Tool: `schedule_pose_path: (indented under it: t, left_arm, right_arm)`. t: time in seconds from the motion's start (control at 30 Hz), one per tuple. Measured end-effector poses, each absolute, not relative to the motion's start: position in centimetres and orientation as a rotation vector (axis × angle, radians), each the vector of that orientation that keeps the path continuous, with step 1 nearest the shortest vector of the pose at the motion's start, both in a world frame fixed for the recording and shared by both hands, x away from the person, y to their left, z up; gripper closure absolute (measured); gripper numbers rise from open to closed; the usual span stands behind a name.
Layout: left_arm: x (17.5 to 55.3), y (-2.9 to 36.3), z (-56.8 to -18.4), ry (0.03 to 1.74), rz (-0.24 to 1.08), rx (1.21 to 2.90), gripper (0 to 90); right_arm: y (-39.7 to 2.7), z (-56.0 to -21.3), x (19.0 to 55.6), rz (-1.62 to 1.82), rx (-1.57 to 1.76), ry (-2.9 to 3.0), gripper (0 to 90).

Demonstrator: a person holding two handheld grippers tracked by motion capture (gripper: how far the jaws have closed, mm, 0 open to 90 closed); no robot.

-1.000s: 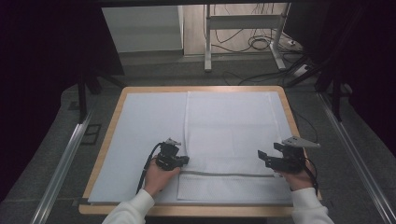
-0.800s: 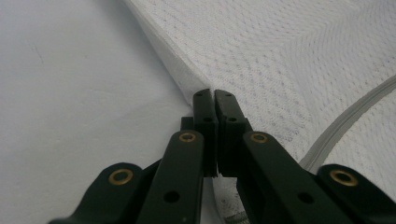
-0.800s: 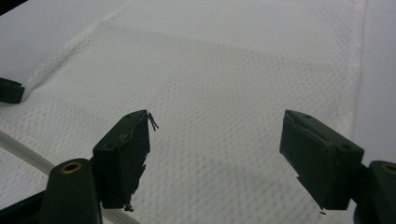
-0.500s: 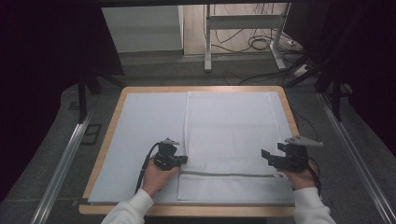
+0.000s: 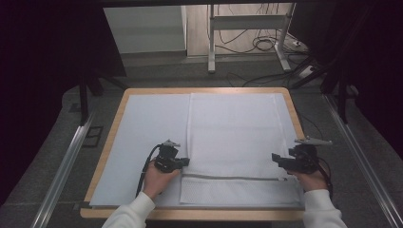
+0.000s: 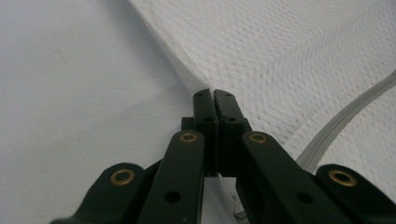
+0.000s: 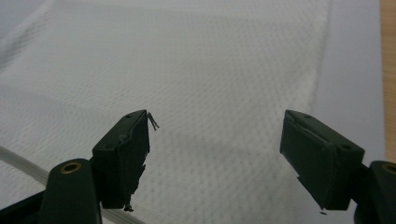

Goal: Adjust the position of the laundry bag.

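Observation:
A white mesh bag (image 5: 233,133) lies flat on the white mat (image 5: 147,128), with a grey zipper (image 5: 233,177) running across it near the front. My left gripper (image 5: 186,162) sits at the bag's left edge, just above the zipper's left end. In the left gripper view, this gripper (image 6: 210,93) is shut, its tips pinching the bag's (image 6: 289,56) slightly raised edge. My right gripper (image 5: 275,159) hovers over the bag's right side near the zipper's right end. In the right gripper view, the right gripper (image 7: 215,140) is open wide over the mesh (image 7: 210,60), holding nothing.
The mat covers a wooden table (image 5: 114,128) whose rim shows all round. Metal rails (image 5: 66,161) run along the floor on both sides. A desk frame with cables (image 5: 266,45) stands beyond the far edge. A bare strip of mat (image 7: 355,70) lies right of the bag.
The right gripper has shifted slightly to the right. The left gripper has stayed in place at the bag's edge.

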State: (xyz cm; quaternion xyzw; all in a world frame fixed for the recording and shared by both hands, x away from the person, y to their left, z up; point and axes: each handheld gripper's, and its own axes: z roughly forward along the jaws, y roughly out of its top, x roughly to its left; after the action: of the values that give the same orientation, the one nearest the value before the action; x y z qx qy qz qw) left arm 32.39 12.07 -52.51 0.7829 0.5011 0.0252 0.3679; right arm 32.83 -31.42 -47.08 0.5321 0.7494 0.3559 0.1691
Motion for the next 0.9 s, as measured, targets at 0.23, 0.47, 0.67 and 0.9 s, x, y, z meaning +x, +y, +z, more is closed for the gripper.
schedule_pose_path:
  t: [0.23, 0.47, 0.67, 0.9]
  left_arm:
    - [32.4, 12.1, -52.5, 1.284, 0.066, 2.012, 89.8]
    - [32.4, 12.1, -52.4, 1.279, 0.065, 2.009, 89.9]
    - [32.3, 12.1, -52.4, 1.276, 0.067, 2.008, 89.8]
    - [32.4, 12.1, -52.4, 1.274, 0.064, 2.009, 89.8]
  right_arm:
    - [-32.6, -47.3, 33.7, 0.975, 1.570, 2.107, 24.5]
    - [-33.5, -48.2, 34.8, 0.920, 1.600, 2.126, 34.8]
    - [-33.6, -49.0, 35.3, 0.876, 1.615, 2.190, 41.0]
    - [-34.1, -49.5, 35.4, 0.860, 1.644, 2.190, 44.6]
